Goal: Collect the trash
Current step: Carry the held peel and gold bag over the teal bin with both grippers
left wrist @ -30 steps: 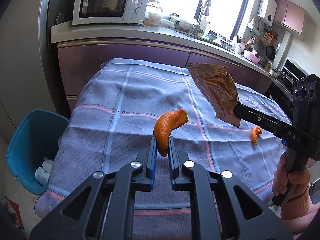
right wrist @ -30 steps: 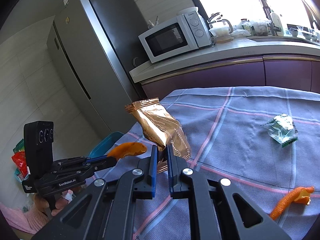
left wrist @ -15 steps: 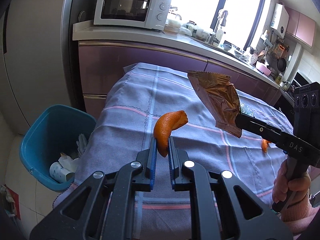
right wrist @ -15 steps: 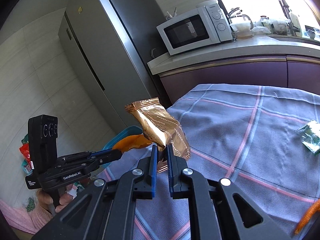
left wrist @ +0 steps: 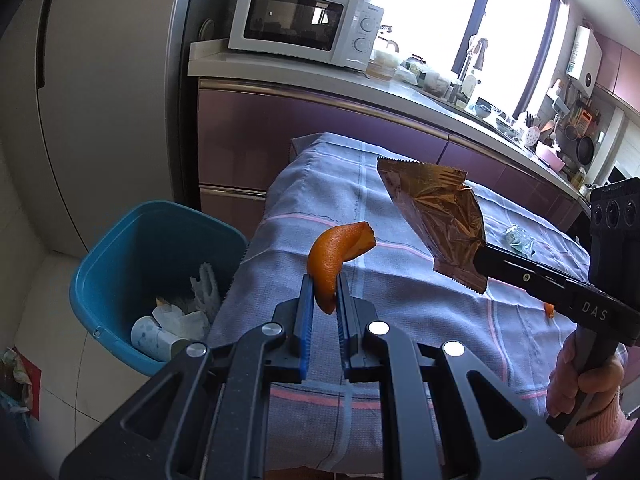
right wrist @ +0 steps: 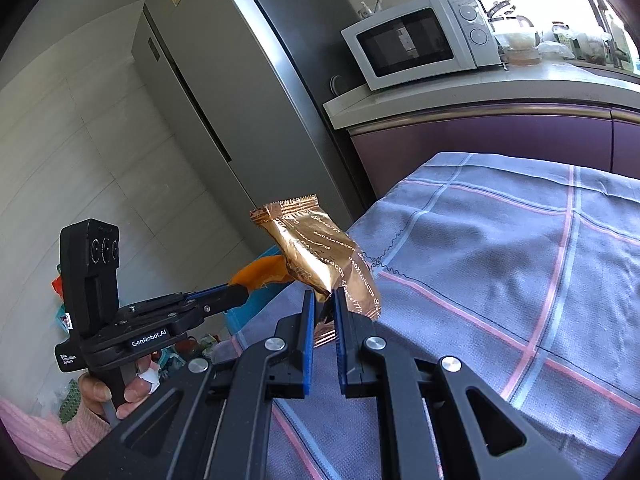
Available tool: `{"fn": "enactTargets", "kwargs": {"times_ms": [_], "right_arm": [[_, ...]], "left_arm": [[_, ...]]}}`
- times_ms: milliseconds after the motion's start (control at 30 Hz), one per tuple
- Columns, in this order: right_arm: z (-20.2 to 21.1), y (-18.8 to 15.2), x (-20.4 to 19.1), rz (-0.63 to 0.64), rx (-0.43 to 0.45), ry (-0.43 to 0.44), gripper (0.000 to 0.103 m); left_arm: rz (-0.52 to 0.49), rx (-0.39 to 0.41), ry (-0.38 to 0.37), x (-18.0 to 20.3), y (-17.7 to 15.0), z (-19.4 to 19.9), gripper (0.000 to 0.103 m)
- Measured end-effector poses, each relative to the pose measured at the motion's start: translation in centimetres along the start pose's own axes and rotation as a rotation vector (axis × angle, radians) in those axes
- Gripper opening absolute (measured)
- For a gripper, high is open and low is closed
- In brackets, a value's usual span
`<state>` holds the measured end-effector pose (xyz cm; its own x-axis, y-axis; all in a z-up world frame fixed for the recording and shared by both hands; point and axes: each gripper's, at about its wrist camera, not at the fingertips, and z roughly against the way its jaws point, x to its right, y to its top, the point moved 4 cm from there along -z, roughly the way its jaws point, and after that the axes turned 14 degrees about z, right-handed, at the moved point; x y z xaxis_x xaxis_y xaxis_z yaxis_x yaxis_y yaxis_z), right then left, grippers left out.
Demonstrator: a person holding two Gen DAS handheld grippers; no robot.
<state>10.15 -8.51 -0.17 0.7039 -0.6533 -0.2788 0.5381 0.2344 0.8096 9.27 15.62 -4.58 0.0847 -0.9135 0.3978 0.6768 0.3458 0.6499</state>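
Note:
My left gripper (left wrist: pixel 323 294) is shut on a curved orange peel (left wrist: pixel 334 254) and holds it in the air over the table's left edge. My right gripper (right wrist: pixel 322 304) is shut on a gold snack wrapper (right wrist: pixel 320 260), which also shows in the left wrist view (left wrist: pixel 436 224), held above the table. The blue trash bin (left wrist: pixel 120 248) stands on the floor left of the table, with paper and a cup inside. The left gripper and its peel (right wrist: pixel 260 272) show in the right wrist view, to the left of the wrapper.
The table has a blue checked cloth (left wrist: pixel 400 288). A green wrapper (left wrist: pixel 518 236) and a small orange peel bit (left wrist: pixel 550 310) lie on it at the right. A purple counter (left wrist: pixel 320 120) with a microwave (left wrist: pixel 304 24) stands behind. A fridge (right wrist: pixel 224 92) is at the left.
Both grippers have moved left toward the table's left edge with their loads. The blue bin has come closer and fuller into the left wrist view.

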Motion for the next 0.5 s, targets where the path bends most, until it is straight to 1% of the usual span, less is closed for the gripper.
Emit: {"fn": "enactTargets", "kwargs": {"times_ms": [500], "right_arm": [[-4.2, 1.8, -3.0, 0.046, -0.039, 0.090, 0.008]], "left_arm": [[0.084, 0.053, 0.092, -5.2, 1.4, 1.6, 0.012]]}}
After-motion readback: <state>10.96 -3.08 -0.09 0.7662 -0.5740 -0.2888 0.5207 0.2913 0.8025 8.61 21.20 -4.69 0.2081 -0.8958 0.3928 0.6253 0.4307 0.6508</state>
